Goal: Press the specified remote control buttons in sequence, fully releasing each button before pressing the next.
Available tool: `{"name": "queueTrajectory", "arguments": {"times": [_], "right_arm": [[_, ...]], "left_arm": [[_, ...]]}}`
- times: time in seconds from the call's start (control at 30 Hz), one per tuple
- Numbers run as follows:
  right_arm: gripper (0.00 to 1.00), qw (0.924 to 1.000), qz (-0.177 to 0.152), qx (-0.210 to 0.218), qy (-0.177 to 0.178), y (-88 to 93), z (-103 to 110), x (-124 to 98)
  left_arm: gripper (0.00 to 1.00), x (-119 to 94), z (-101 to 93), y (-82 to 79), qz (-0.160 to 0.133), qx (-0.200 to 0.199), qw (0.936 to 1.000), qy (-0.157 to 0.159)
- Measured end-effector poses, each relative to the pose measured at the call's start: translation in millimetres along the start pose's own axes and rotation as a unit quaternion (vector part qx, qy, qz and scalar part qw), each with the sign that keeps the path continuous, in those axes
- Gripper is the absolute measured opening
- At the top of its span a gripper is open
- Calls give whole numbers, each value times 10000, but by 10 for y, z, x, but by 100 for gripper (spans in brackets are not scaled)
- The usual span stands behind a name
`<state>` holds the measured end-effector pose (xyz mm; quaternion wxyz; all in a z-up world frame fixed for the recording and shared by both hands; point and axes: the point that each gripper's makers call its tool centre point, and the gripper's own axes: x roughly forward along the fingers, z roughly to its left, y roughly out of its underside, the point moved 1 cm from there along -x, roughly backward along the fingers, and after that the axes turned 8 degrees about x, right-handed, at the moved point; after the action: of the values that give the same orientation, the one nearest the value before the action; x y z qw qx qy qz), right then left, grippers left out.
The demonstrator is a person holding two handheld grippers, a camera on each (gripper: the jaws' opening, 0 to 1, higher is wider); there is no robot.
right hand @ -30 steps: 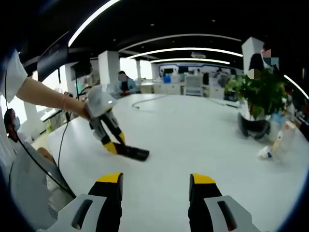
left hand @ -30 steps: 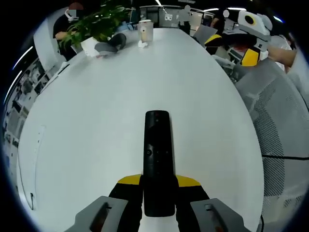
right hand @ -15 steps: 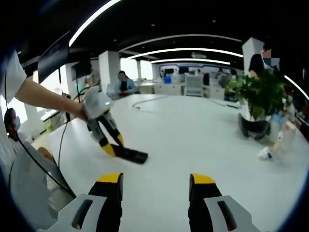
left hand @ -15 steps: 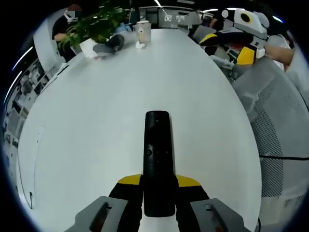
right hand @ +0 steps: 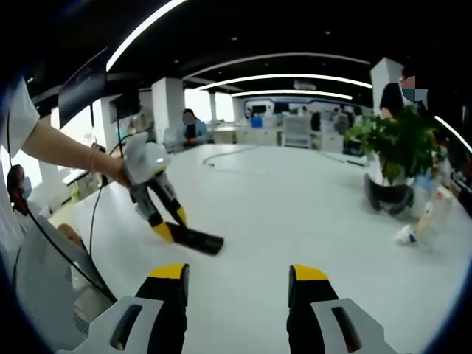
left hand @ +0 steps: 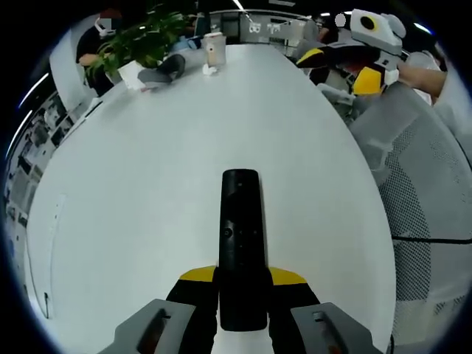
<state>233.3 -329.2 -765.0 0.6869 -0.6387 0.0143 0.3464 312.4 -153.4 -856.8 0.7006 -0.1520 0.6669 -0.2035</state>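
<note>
Remote control (left hand: pixel 240 243) is clamped at its near end between the yellow-tipped jaws of the left gripper (left hand: pixel 242 284), its black body running straight out from the jaws and lying low over the white table (left hand: pixel 147 184), buttons facing up; whether it rests on the surface or hangs just above it, I can't tell. Over in the right gripper view, the right gripper (right hand: pixel 238 284) has its two jaws spread with nothing between them, well short of the remote, which sits off to the left there with the other tool pinching its end. So the holding part looks settled, and the pressing looks not yet begun: no jaw tip sits on any button. My read is that the whole sequence is yet to be done, with the free gripper needing to close in first. Farther out on the table, a potted plant (left hand: pixel 144 37) stands beside a dark headset-like object (left hand: pixel 164 70), with a small pale bottle (left hand: pixel 214 51) near them. A mesh office chair (left hand: pixel 424 192) sits at the table's edge.
</note>
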Motion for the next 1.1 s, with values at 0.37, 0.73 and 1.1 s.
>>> {"name": "queueTrajectory", "arguments": {"times": [0.37, 0.73, 1.1], "right_arm": [[52, 10000, 18, -42, -35, 2, 13, 9], [52, 10000, 20, -65, -38, 6, 13, 11], [51, 10000, 49, -69, -28, 16, 8, 17]], "left_arm": [[24, -2, -75, -1, -31, 8, 10000, 9], [24, -3, -129, -7, -55, -6, 10000, 7], [24, -5, -190, -10, -124, -40, 9999, -17]]}}
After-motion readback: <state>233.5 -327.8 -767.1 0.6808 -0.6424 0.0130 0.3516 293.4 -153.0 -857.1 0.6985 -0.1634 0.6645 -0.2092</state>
